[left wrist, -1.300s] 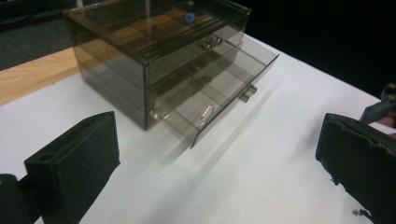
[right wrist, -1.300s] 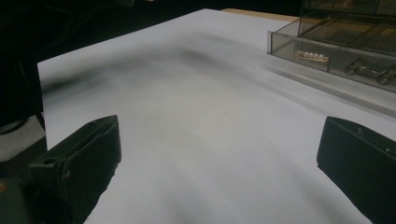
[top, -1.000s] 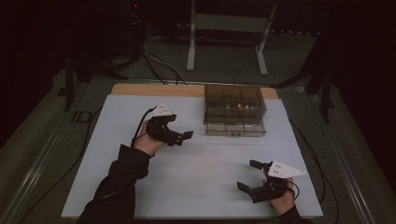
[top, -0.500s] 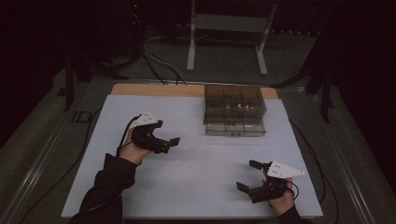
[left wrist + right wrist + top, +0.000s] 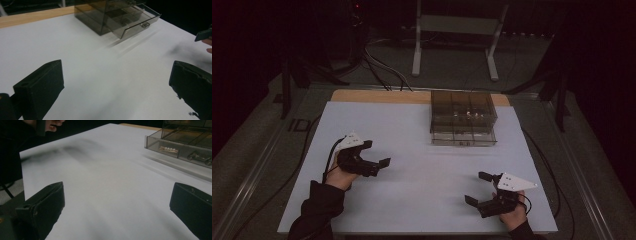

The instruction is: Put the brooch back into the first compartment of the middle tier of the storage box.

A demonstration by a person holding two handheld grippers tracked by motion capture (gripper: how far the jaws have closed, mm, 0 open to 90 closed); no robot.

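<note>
Two grippers rest low over the white table [image 5: 422, 165], both with jaws spread wide and nothing between them. The left gripper [image 5: 373, 159] sits at the left side of the table, its jaws pointing across the sheet toward the right; in the left gripper view bare white surface lies between its two black jaws, and the smoky clear drawer box [image 5: 112, 15] stands well beyond them, up and slightly right of the gap. The right gripper [image 5: 479, 192] sits near the front right corner, its jaws pointing left; in the right gripper view the gap between its jaws also holds only white sheet, with the drawer box at the far right, well apart from the jaw tips.

The drawer box stands at the back of the table, right of centre, touching neither gripper. Its bottom drawer [image 5: 136, 21] is pulled partway out toward the person, a small handle on its front. In the right gripper view a row of pearl-like beads [image 5: 168, 149] lies in that drawer, with a small metal piece [image 5: 198, 158] beside it; what that piece is cannot be told. A strip of bare wood [image 5: 377, 96] shows along the table's far edge.
</note>
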